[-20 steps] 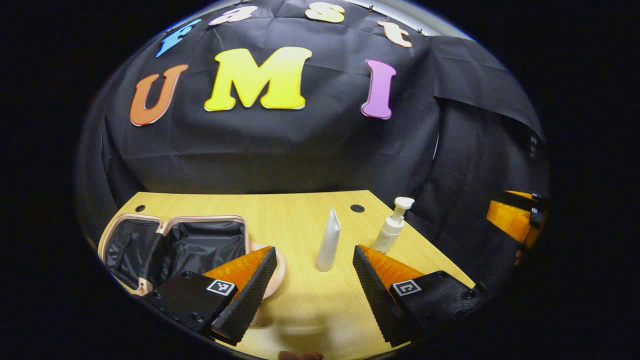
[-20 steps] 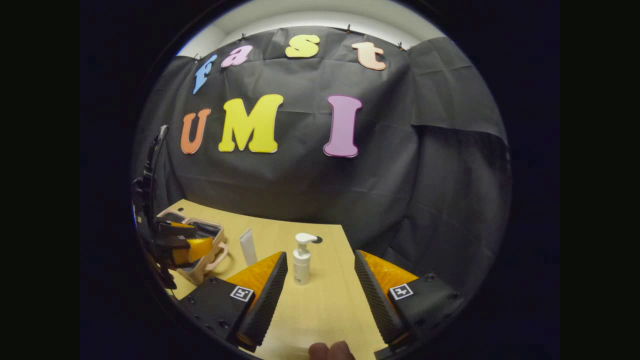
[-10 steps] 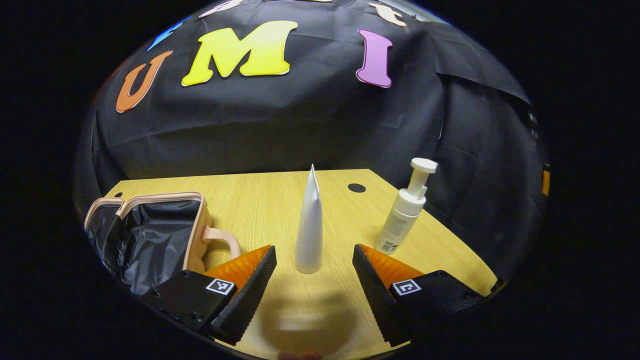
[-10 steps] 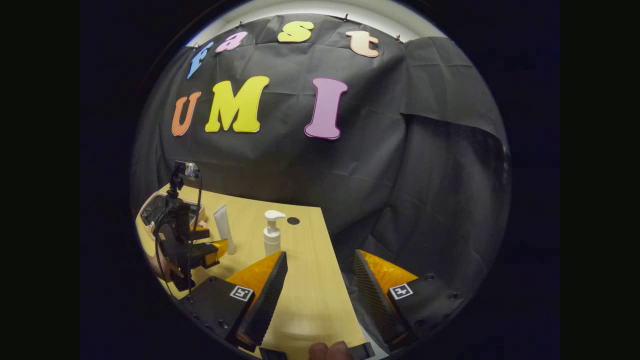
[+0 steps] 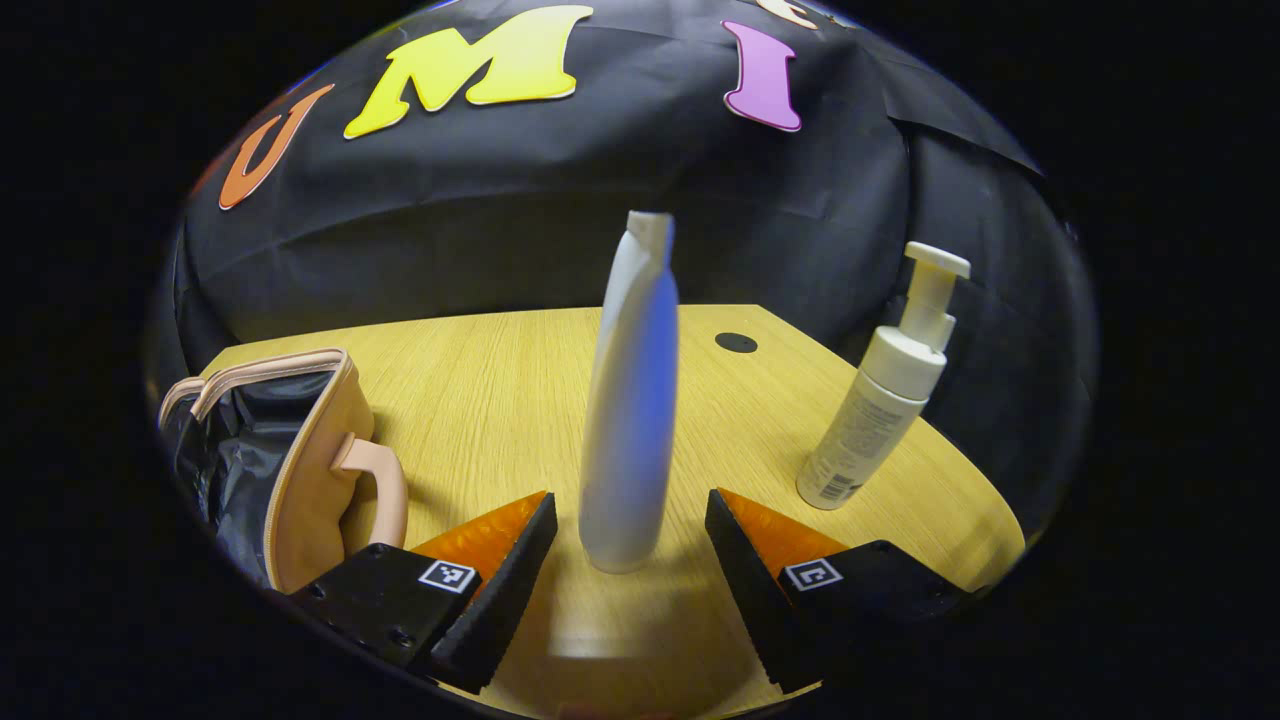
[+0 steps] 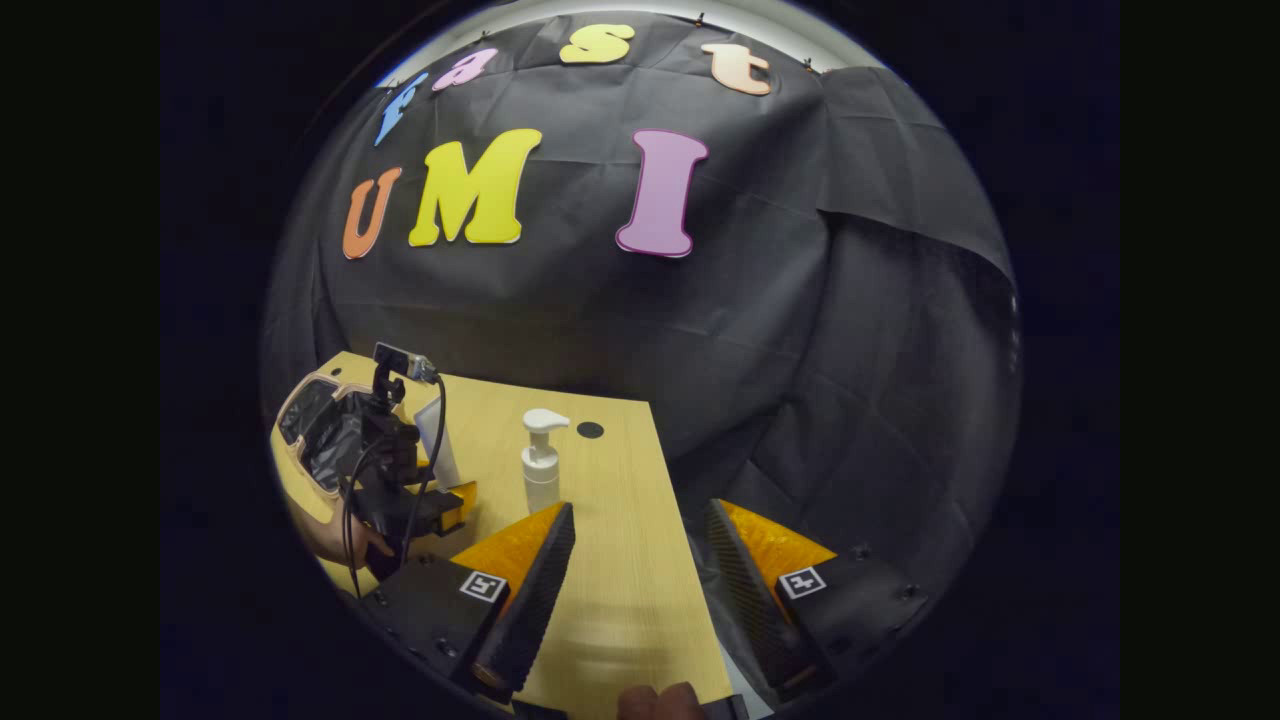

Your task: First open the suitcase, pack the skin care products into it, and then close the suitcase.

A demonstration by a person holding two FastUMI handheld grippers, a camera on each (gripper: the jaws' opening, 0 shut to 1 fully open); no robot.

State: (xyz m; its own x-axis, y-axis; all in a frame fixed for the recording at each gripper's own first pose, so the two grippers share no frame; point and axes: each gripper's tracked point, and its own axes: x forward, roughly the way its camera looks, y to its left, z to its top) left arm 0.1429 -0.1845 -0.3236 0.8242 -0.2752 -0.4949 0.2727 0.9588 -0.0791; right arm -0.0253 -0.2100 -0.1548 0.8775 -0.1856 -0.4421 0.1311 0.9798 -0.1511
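Standing between the parted left gripper [image 5: 628,565] fingers, white tube [image 5: 630,400]

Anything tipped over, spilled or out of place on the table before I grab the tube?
Nothing stands out. The white tube stands upright on its cap between the open left claw fingers, untouched. The pump bottle stands upright to its right. The suitcase lies open at the left, with no spill on the wooden table.

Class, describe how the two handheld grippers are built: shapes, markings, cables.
Each gripper, left gripper and right gripper, has two wedge-shaped fingers with ribbed inner faces on black blocks bearing square black-and-white markers. In the right gripper view, the left gripper carries a top-mounted camera and looping black cables.
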